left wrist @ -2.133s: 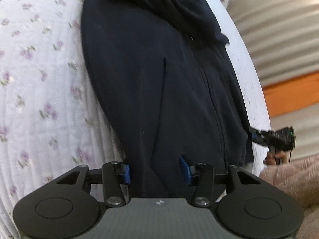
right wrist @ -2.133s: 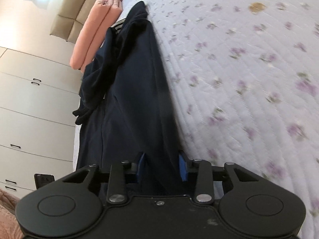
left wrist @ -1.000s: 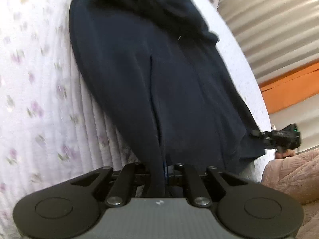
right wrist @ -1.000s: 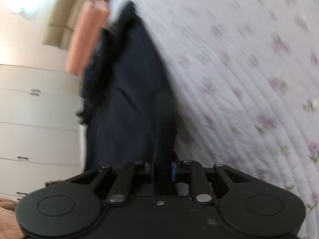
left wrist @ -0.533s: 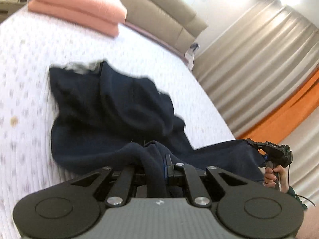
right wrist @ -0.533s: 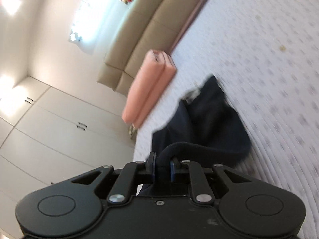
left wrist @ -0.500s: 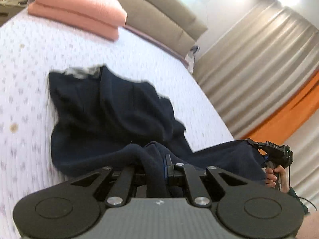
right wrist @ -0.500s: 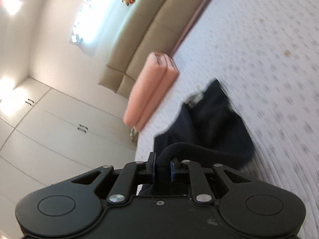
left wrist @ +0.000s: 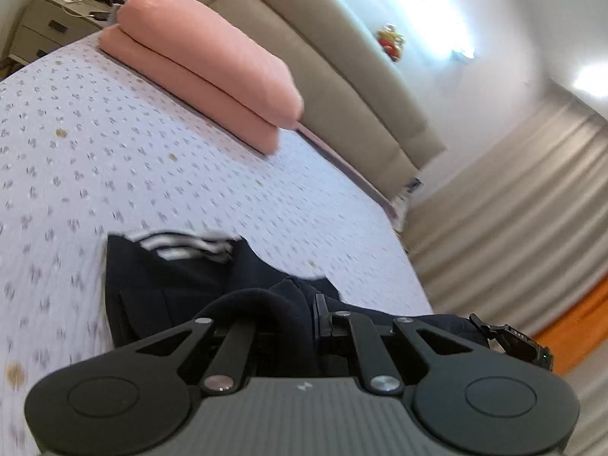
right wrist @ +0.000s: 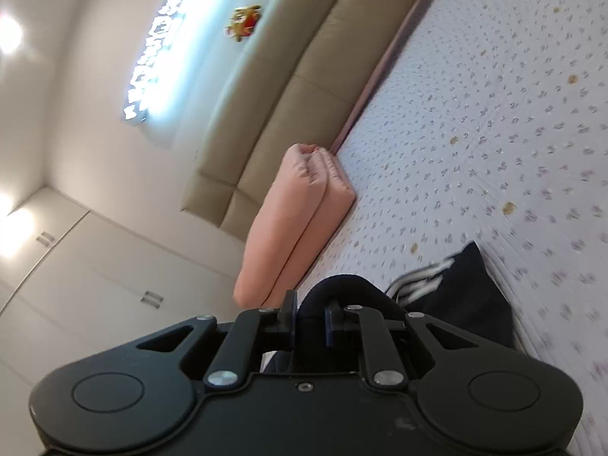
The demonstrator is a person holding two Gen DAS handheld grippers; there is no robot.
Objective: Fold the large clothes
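Between the jaws of the left gripper (left wrist: 294, 326) sits a thick roll of the dark navy garment (left wrist: 171, 288), clamped tight w/ the fabric humping up over the fingers. Right gripper (right wrist: 309, 321) is likewise closed on a bunched fold of the same garment (right wrist: 467, 296), cloth arching up between its blue-edged pads. From both grips the rest of the garment drops down onto the floral bedspread (left wrist: 95, 144), lying just beyond the grippers, w/ a white-striped rib edge (left wrist: 182, 245) at its far side; same stripes show right of the right gripper (right wrist: 421, 277). In the left wrist view the other gripper's tip (left wrist: 513, 342) pokes in at near right, garment stretched btwn the two. Farther off, two stacked pink pillows (left wrist: 205, 64) lie against the beige headboard (left wrist: 323, 57). Far left corner: a nightstand (left wrist: 53, 26) w/ small clutter on top, too small to tell. Curtains (left wrist: 513, 197) hang at right. Right wrist view shows white wardrobe doors (right wrist: 95, 285) on the left.
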